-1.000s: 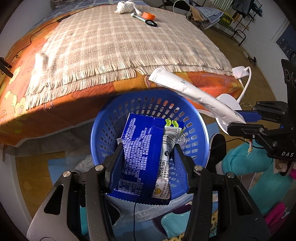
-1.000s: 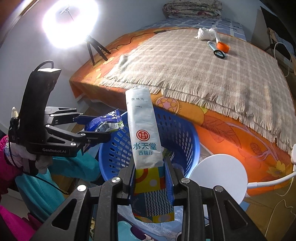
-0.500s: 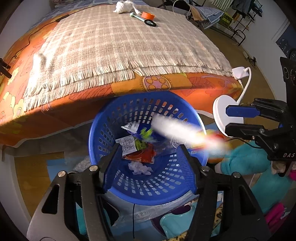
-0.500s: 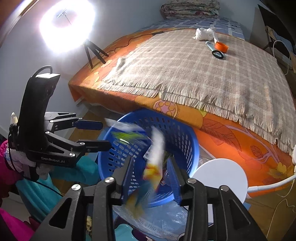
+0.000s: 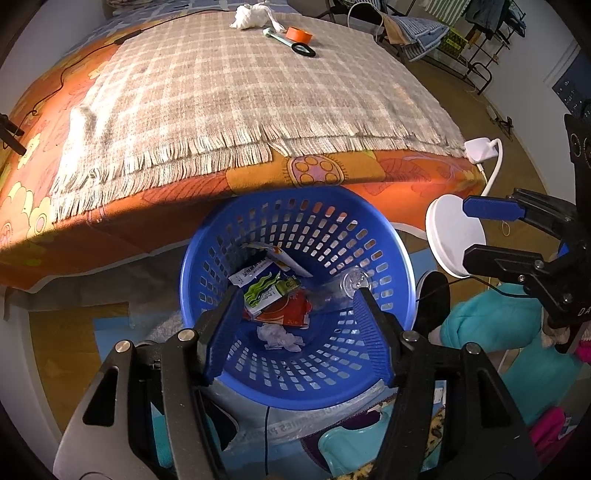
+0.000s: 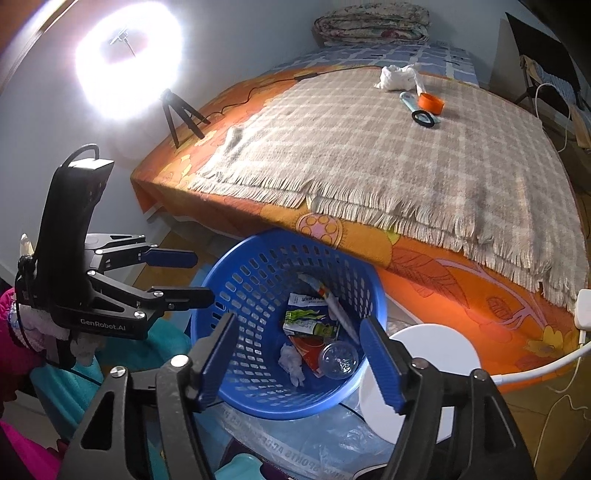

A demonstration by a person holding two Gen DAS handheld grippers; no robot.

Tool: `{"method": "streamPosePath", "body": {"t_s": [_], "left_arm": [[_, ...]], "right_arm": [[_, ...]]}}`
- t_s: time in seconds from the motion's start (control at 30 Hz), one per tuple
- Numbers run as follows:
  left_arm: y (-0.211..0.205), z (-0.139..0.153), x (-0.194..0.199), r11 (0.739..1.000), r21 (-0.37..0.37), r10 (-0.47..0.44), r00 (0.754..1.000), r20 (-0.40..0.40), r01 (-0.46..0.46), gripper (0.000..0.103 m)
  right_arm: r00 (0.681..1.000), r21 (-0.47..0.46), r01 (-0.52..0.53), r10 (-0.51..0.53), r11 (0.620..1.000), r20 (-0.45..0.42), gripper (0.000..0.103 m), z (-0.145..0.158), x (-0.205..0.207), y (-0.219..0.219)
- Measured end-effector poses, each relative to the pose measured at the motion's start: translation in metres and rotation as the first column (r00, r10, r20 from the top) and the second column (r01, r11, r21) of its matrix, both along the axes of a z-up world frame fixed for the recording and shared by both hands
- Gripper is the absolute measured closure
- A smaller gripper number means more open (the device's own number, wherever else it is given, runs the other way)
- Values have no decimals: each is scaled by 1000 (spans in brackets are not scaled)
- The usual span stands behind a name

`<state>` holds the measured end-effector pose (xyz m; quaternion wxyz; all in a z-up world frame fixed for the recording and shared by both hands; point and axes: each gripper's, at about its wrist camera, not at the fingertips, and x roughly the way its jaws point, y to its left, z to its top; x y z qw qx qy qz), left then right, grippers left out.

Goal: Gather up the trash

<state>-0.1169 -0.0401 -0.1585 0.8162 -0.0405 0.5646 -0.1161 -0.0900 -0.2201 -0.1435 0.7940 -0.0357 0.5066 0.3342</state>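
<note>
A blue perforated basket (image 5: 325, 221) stands on the floor at the foot of the bed; it also shows in the right wrist view (image 6: 240, 280). Inside lie wrappers (image 5: 269, 291), a crumpled tissue (image 5: 279, 336) and a clear plastic bottle (image 6: 338, 360). My left gripper (image 5: 297, 332) is open and empty above the basket. My right gripper (image 6: 299, 362) is open and empty above it too; it also shows at the right of the left wrist view (image 5: 491, 232).
The bed carries a checked fringed blanket (image 5: 240, 96) with a white crumpled tissue (image 5: 251, 16), an orange tape roll (image 5: 299, 34) and a black ring (image 5: 303, 48) at its far end. A white round lamp base (image 5: 454, 236) and charger (image 5: 480, 149) lie right of the basket. A ring light (image 6: 125, 62) stands left.
Both grippers opened. The blue packet and green-white wrapper fell from the left one, the long white packet from the right, and all now lie in the basket.
</note>
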Motion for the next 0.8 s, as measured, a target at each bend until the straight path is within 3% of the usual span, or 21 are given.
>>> {"method": "streamPosePath", "body": {"t_s": [0.17, 0.37, 0.8], "left_arm": [[2, 6, 3, 1000, -2, 9, 1000, 9, -9, 40], [9, 24, 16, 1000, -7, 21, 999, 39, -21, 40], [22, 60, 99, 998, 60, -17, 993, 118, 10, 40]], "right_arm": [[1000, 6, 24, -24, 1000, 9, 18, 7, 6, -5], [996, 32, 79, -80, 996, 41, 12, 29, 24, -21], [990, 29, 115, -117, 993, 77, 11, 62, 99, -45]]}}
